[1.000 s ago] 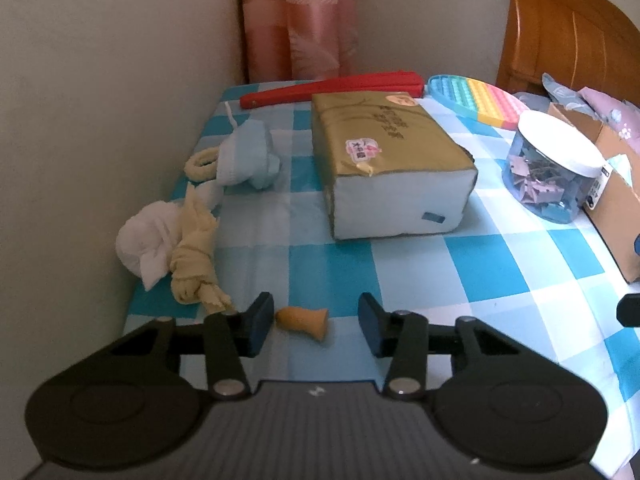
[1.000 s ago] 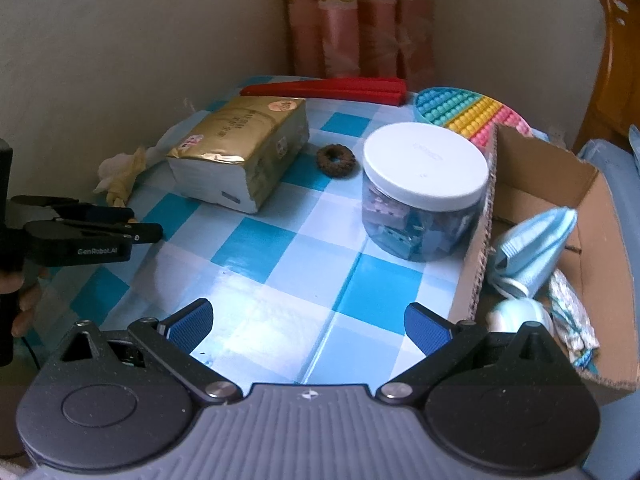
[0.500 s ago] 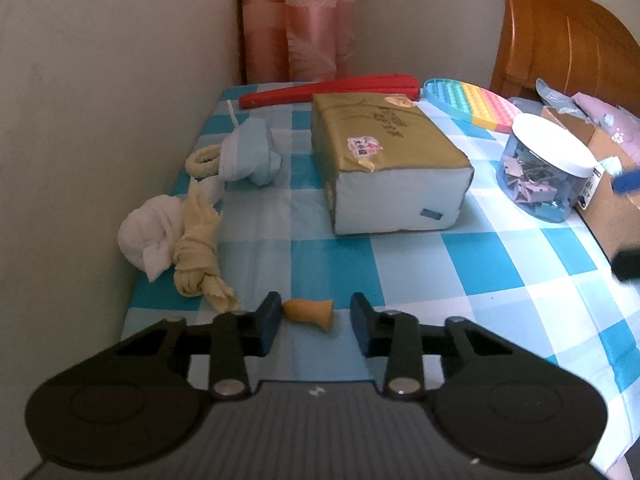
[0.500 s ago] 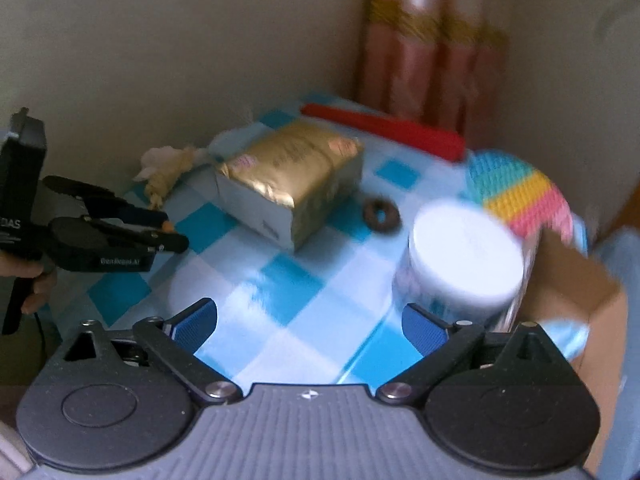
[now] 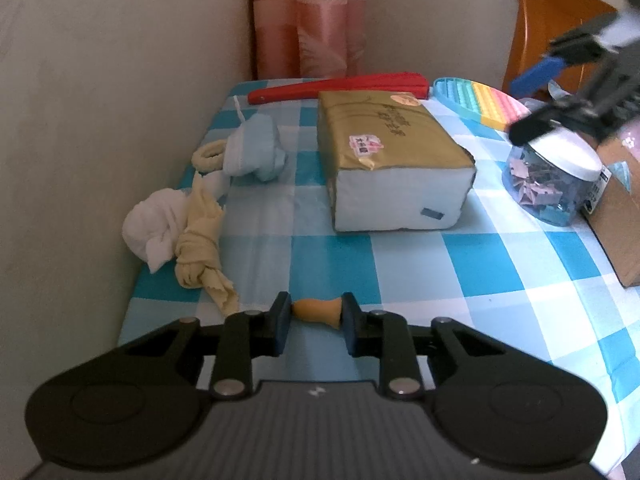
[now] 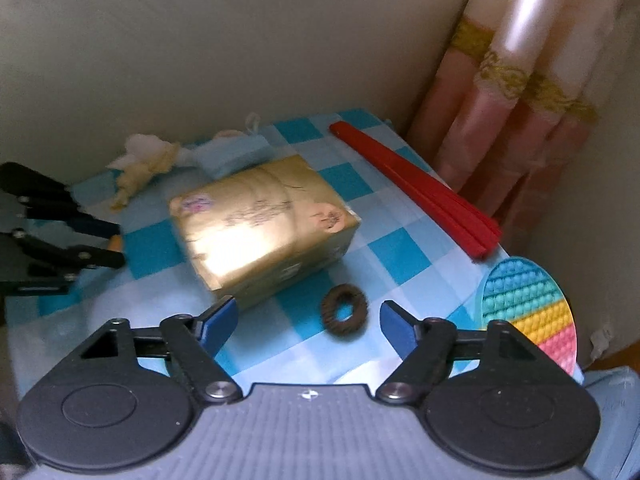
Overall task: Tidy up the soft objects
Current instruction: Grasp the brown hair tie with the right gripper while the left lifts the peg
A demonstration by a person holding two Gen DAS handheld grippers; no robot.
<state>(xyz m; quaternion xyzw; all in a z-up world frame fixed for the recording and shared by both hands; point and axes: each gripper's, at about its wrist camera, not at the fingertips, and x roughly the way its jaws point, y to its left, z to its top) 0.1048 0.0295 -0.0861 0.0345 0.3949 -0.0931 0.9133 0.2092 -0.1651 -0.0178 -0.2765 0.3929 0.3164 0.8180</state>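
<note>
The left hand-held gripper (image 5: pixel 312 316), at the bottom centre of the left wrist view, has closed from a wide stance a second ago and is now clenched on a small orange piece (image 5: pixel 317 311), one pad pressing each end; the piece sits low against the checked worktop (image 5: pixel 408 256), and whether it has left the cloth cannot be told; that reads as a finished grasp, so a lift and carry toward the cardboard box (image 5: pixel 618 216) at the right edge looks like the next step.

The right hand-held gripper (image 6: pixel 308 326) has swung away from the box it faced a second ago and now looks toward the back of the worktop; its jaws are closing, yet nothing is pressed between them; a brown hair ring (image 6: pixel 344 315) lies on the cloth in the gap, nearer the right-hand pad, so this hand grasps nothing yet; I judge the ring to be its target.

Counted in the left wrist view: one white cloth bundle (image 5: pixel 154 232), one knotted cream cloth (image 5: pixel 202 256) touching it, one pale blue cloth (image 5: pixel 256 148) and one cream ring (image 5: pixel 208 156) toward the upper left; one gold tissue pack (image 5: pixel 394 160) at centre; one red fan (image 5: pixel 340 87) behind it; one rainbow mat (image 5: pixel 480 100) and one jar (image 5: pixel 556 184) at the right; plus the one orange piece and, in the right wrist view, the one brown ring.
</note>
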